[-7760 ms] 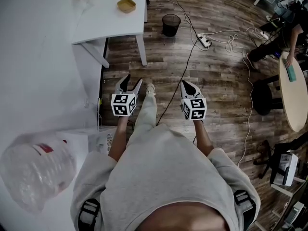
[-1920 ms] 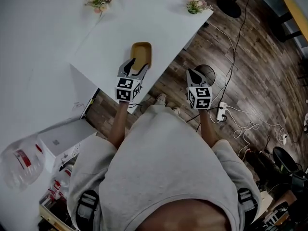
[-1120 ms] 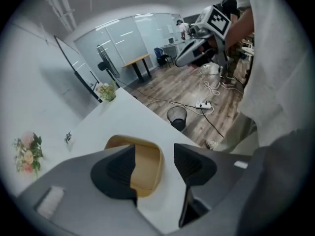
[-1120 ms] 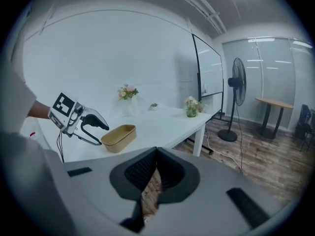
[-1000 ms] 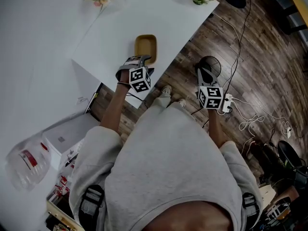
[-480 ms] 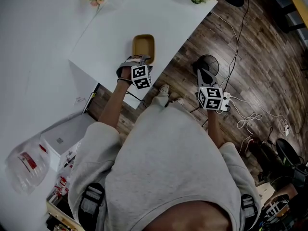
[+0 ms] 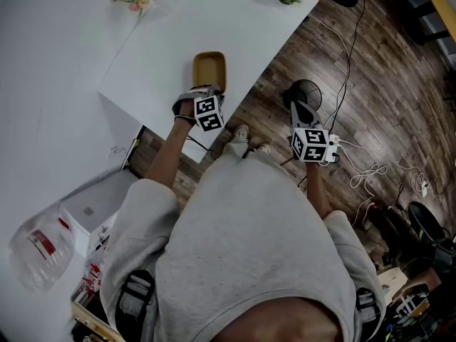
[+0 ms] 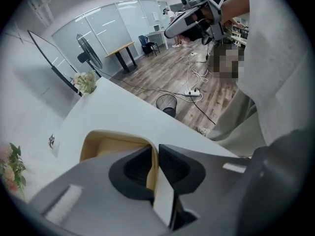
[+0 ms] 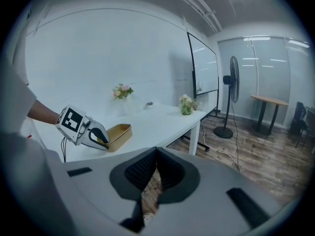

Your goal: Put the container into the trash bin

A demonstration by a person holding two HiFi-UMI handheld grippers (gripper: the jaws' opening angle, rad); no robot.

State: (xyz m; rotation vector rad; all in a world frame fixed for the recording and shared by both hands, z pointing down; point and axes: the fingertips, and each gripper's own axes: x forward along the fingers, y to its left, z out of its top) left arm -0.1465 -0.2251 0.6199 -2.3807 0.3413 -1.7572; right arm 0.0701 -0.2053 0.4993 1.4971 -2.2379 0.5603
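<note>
White desk [image 7: 171, 41] in an office with a wood-plank floor [image 7: 385, 84]. A tan container [image 7: 209, 68] sits near the desk's edge; the left gripper [image 8: 155, 154] is closing its jaws on the near wall. The right gripper [image 9: 156, 156], jaws pressed together and empty, hangs above the floor near a black trash bin [image 8: 166, 103]

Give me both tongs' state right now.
Left tongs: closing on the container, its near wall between the jaws.
Right tongs: closed, holding nothing.
</note>
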